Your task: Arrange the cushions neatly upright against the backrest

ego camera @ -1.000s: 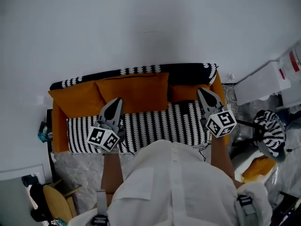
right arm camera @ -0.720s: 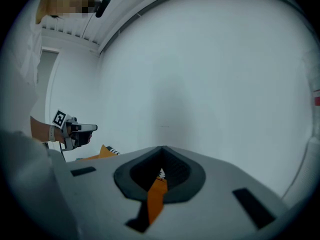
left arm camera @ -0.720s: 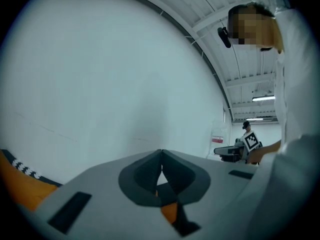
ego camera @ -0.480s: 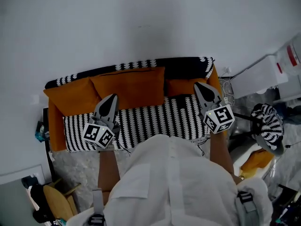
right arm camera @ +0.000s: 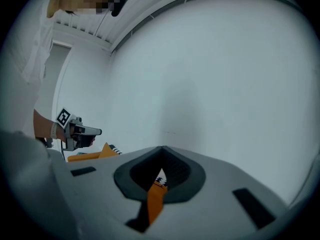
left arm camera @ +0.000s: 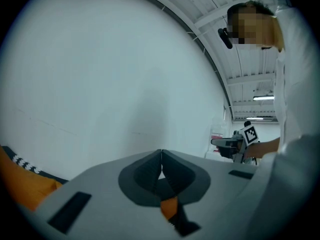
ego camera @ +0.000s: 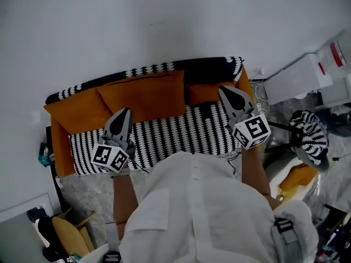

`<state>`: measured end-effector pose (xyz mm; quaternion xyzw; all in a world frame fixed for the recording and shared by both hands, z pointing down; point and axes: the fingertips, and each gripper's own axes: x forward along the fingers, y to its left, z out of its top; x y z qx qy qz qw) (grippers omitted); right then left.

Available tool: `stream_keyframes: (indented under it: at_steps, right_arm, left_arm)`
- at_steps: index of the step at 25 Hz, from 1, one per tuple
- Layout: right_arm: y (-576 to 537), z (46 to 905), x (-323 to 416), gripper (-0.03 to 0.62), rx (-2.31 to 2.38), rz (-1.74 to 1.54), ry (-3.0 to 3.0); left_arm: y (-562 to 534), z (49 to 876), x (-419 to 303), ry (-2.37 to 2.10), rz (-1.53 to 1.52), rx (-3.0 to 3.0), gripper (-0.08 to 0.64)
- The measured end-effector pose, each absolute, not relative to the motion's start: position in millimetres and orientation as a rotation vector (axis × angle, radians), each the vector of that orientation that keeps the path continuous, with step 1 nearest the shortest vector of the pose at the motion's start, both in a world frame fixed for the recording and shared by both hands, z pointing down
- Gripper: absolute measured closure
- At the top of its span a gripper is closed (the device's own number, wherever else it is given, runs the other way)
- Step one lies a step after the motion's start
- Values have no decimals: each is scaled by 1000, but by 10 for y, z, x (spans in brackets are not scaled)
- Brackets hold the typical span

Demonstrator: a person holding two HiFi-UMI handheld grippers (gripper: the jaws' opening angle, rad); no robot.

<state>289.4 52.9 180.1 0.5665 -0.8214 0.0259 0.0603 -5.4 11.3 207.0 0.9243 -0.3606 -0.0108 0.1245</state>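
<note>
Cushions (ego camera: 143, 95), orange, three in row along backrest (ego camera: 211, 67) of zigzag-striped sofa (ego camera: 175, 136), at 12 o'clock edge of seat: one in 10 o'clock corner, largest in middle, smaller one at 2 o'clock, partly hidden. Left hand-held gripper (ego camera: 124, 113) over seat at 8 o'clock, jaws pressed together, empty, tip near largest one's lower left corner. Right hand-held gripper (ego camera: 225, 91) at 2 o'clock, jaws pressed together, empty, tip over smaller one; contact unclear. White wall (ego camera: 164, 21) beyond.

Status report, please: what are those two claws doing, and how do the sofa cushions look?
Both shut and empty: left gripper, right gripper, held over the sofa. Three orange cushions lean along the backrest. Nothing in the way.
</note>
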Motion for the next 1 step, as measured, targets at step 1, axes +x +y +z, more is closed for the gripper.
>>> stream_keyframes:
  at_steps: [1]
  right_arm:
    - [522,1798,2898,588,1715,75,-2485]
  left_arm:
    - [114,2077,-54,-1050,-28,2693,546]
